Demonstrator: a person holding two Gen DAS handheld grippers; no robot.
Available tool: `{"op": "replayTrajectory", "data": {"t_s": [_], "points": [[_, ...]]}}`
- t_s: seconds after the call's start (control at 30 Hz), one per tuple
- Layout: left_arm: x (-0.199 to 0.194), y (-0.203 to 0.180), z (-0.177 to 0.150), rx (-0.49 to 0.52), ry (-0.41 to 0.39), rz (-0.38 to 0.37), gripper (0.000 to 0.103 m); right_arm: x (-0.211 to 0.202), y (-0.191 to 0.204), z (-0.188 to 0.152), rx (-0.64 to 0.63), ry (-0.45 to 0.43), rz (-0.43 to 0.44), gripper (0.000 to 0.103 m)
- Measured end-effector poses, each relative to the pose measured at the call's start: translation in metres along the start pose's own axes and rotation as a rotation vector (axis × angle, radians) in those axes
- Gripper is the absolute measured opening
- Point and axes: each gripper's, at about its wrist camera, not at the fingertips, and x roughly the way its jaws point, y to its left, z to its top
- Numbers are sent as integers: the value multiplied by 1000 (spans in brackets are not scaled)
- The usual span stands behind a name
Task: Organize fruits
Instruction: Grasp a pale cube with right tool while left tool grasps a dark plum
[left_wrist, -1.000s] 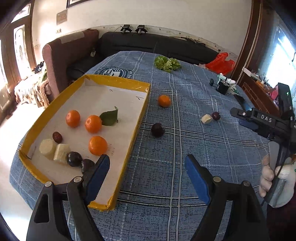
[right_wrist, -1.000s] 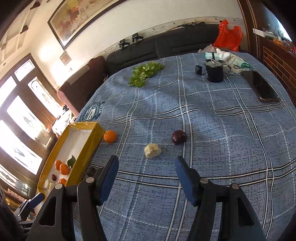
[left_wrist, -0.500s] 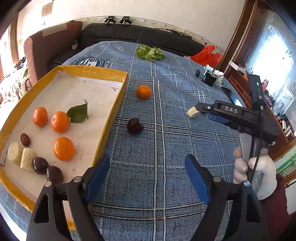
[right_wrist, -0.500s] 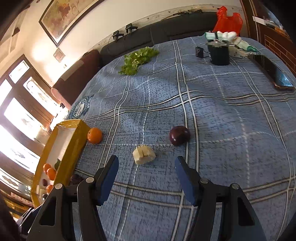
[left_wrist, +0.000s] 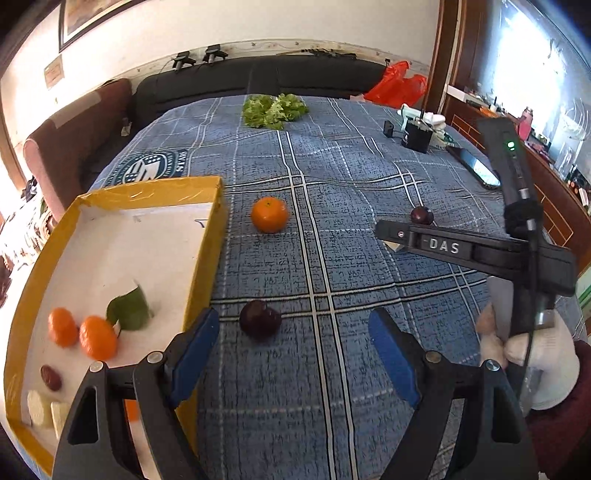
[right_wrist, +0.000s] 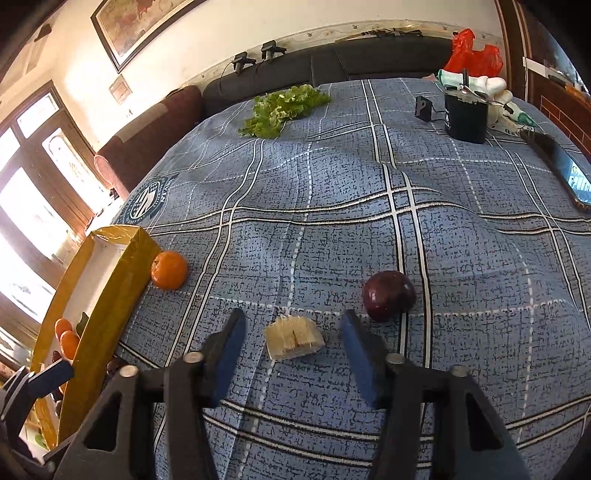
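Several fruits already lie in the yellow tray (left_wrist: 207, 254). Left on the blue-checked worktop (right_wrist: 480, 258) are an orange (left_wrist: 269, 215), two plums (left_wrist: 259, 324) (right_wrist: 388, 296) and a pale chunk (right_wrist: 294, 338). The right gripper (right_wrist: 291, 354) is closing its jaws around the chunk, not yet pressing it. The left gripper (left_wrist: 291, 347) hangs wide open and empty near the closer plum.

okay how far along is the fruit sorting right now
Partly done. The yellow tray already holds oranges, a dark fruit and pale chunks. In hand: the right tool is closing around a pale fruit chunk, not yet gripping it. Left on the cloth: an orange and two dark plums.
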Motion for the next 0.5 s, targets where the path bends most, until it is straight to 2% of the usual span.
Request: {"op": "replayTrajectory", "data": {"t_s": [0.1, 0.2, 0.33, 0.4, 0.47, 0.5], "points": [[14, 4, 5, 23, 23, 0, 82, -1, -3, 0, 12, 5, 22, 39], [26, 4, 8, 28, 70, -18, 82, -2, -3, -1, 15, 9, 33, 39], [46, -6, 4, 100, 158, 41, 82, -3, -7, -2, 24, 15, 50, 39], [45, -11, 1, 126, 165, 3, 82, -4, -8, -2, 28, 16, 57, 39], [32, -16, 0, 144, 129, -64, 82, -5, -9, -2, 34, 18, 64, 39], [28, -16, -1, 147, 116, -74, 82, -5, -10, -2, 37, 19, 67, 39]]}}
